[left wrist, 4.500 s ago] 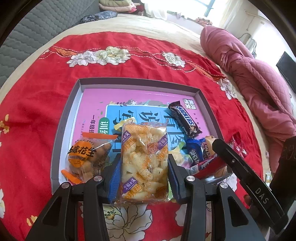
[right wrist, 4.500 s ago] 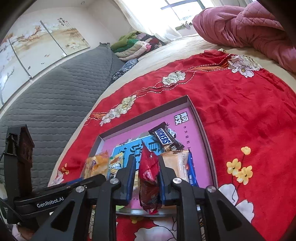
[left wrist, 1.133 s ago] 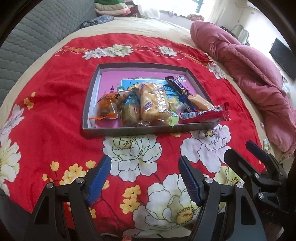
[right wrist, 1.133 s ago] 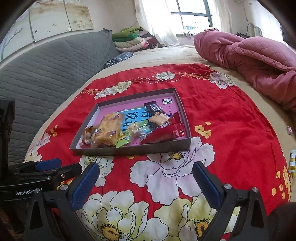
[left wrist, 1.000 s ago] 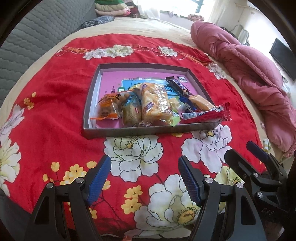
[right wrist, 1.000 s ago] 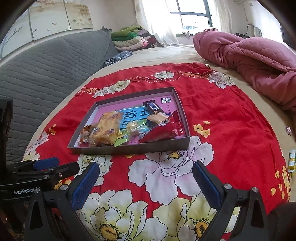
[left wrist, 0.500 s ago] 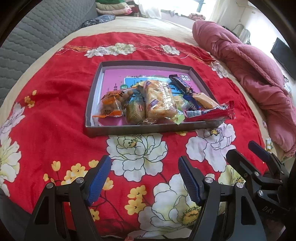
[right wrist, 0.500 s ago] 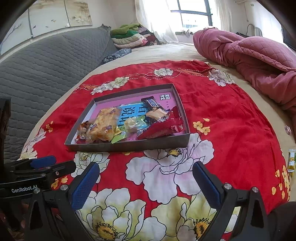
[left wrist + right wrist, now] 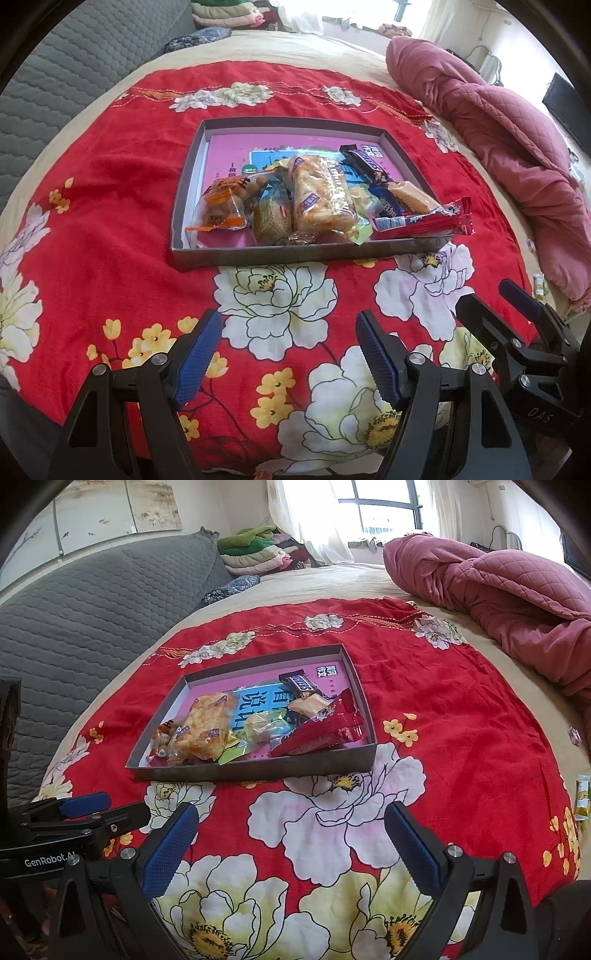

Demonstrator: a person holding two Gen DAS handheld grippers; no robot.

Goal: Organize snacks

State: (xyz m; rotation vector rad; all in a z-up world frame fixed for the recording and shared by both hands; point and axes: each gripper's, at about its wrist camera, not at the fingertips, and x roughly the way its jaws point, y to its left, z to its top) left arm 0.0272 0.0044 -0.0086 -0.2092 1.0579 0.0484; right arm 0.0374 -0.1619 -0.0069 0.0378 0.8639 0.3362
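I see a bed spread with a red floral cloth (image 9: 110,236), a quilted pink blanket (image 9: 498,587) and grey padded headboard (image 9: 92,616) beyond. The shallow grey cardboard tray (image 9: 295,254) holds crinkly snack packets (image 9: 321,195). My left claw (image 9: 288,350) and right claw (image 9: 291,845) both gape empty.

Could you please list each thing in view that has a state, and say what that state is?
Left claw: open, empty, over the red cloth.
Right claw: open, empty.
Box: lidless, on the cloth, holding snacks.
Red packet: lying on the box's near right rim, one end overhanging.
Snickers bar: wrapped, flat in the box.
Puff bag: sealed, atop other snacks.
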